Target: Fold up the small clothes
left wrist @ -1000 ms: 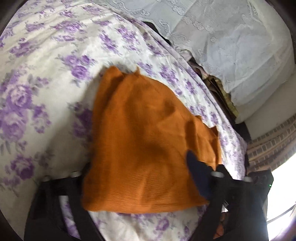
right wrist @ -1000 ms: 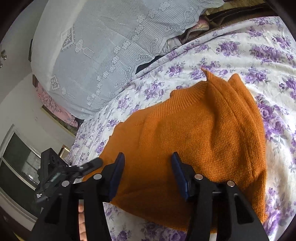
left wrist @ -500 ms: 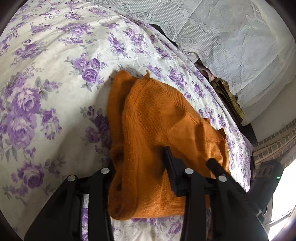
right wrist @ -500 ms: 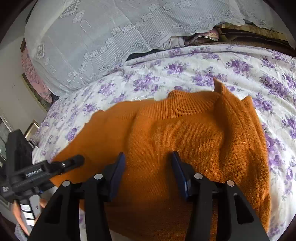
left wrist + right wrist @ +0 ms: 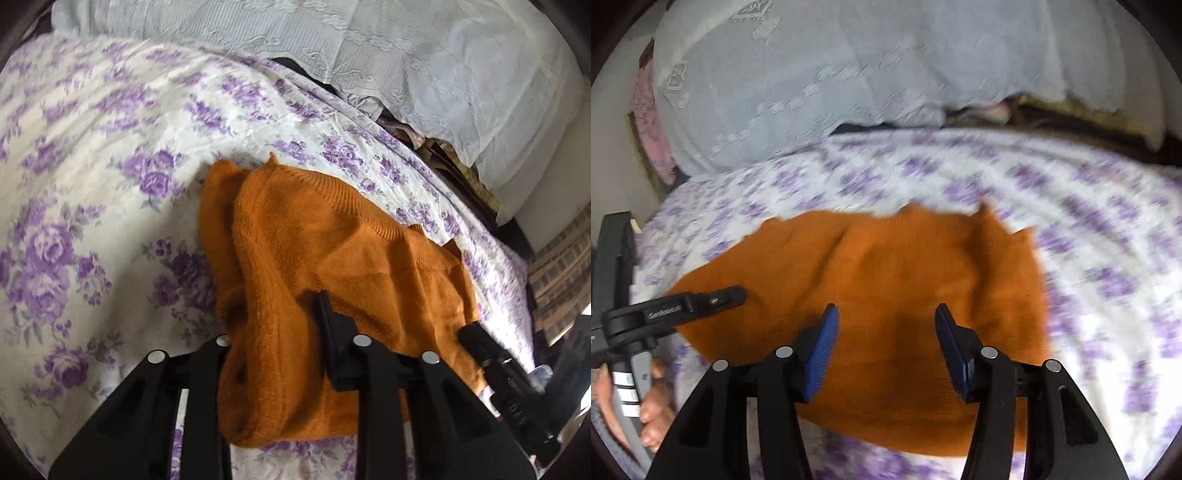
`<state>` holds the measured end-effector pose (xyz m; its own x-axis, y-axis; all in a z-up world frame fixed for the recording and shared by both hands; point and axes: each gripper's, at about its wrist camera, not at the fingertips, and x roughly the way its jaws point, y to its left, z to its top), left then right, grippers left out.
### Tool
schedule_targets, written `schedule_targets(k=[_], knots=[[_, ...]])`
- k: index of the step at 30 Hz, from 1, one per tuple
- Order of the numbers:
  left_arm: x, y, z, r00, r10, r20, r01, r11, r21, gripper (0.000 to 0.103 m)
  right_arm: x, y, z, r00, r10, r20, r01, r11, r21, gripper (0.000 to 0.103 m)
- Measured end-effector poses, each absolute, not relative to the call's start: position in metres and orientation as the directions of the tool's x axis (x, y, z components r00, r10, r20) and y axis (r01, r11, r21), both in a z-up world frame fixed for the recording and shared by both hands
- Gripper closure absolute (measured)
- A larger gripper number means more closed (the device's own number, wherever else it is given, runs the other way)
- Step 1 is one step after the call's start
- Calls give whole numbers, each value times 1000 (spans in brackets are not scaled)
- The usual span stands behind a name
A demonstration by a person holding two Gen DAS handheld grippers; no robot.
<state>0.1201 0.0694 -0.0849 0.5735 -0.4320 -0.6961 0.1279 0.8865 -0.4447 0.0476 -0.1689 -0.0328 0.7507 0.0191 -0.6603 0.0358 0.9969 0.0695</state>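
Since a second ago the left tongs (image 5: pixel 273 332) are closing on a bunched edge of the orange sweater (image 5: pixel 332 266) on the bed (image 5: pixel 92 166) — right tongs (image 5: pixel 884 347) spread, opening above it — lift evenly, keeping the fold square.

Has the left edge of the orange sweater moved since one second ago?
Yes. The orange sweater edge, flat before, is now bunched between the closing left gripper jaws, pulled right off the floral bedsheet.

Bed with purple-flowered sheet (image 5: pixel 92 155) — orange knit sweater (image 5: pixel 332 258) flat on it; white lace-covered pillow (image 5: pixel 424 55) behind.
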Motion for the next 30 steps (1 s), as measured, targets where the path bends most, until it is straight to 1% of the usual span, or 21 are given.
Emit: schedule_targets(k=[1,2,3,4,6,7,10,13,16,18,19,21,23,26,30], knots=[[120,68,-85,577,-425,-698,130,891,-435,79,49,-171,-37,734,0,-679,45,998,48,39],[119,68,-84,578,-421,-699,131,893,-430,80,54,-176,-48,698,16,-716,42,997,63,36],[119,68,-84,578,-423,-698,133,893,-431,80,54,-180,-51,690,42,-722,42,994,99,36],[119,69,-84,577,-425,-698,133,892,-433,80,51,-185,-48,702,62,-710,44,990,130,36],[118,71,-84,577,-428,-696,133,890,-437,82,39,-195,-35,752,106,-651,30,980,195,36],[117,71,-84,577,-429,-695,134,889,-437,83,35,-200,-32,764,110,-635,38,976,215,31],[113,69,-79,582,-422,-695,145,895,-422,86,20,-225,-30,783,140,-607,66,950,304,30],[108,65,-73,590,-404,-699,162,907,-388,87,4,-260,-38,789,160,-593,128,901,414,29],[108,64,-69,587,-399,-705,162,911,-380,88,-3,-297,-60,796,239,-556,198,766,612,28],[109,62,-66,585,-389,-711,160,916,-369,89,-2,-309,-70,805,271,-527,213,698,684,28],[109,59,-63,588,-379,-715,162,921,-355,89,-1,-309,-71,808,275,-521,208,695,689,28],[108,52,-57,598,-350,-721,167,934,-315,89,0,-306,-70,806,279,-522,193,709,678,23],[106,45,-48,613,-327,-719,176,944,-279,90,1,-300,-66,811,298,-503,161,712,683,14],[101,29,-32,642,-298,-707,203,955,-217,90,1,-300,-65,821,338,-460,127,677,725,10],[95,4,-14,671,-270,-690,241,960,-142,91,-1,-311,-67,836,364,-410,122,605,786,8]])
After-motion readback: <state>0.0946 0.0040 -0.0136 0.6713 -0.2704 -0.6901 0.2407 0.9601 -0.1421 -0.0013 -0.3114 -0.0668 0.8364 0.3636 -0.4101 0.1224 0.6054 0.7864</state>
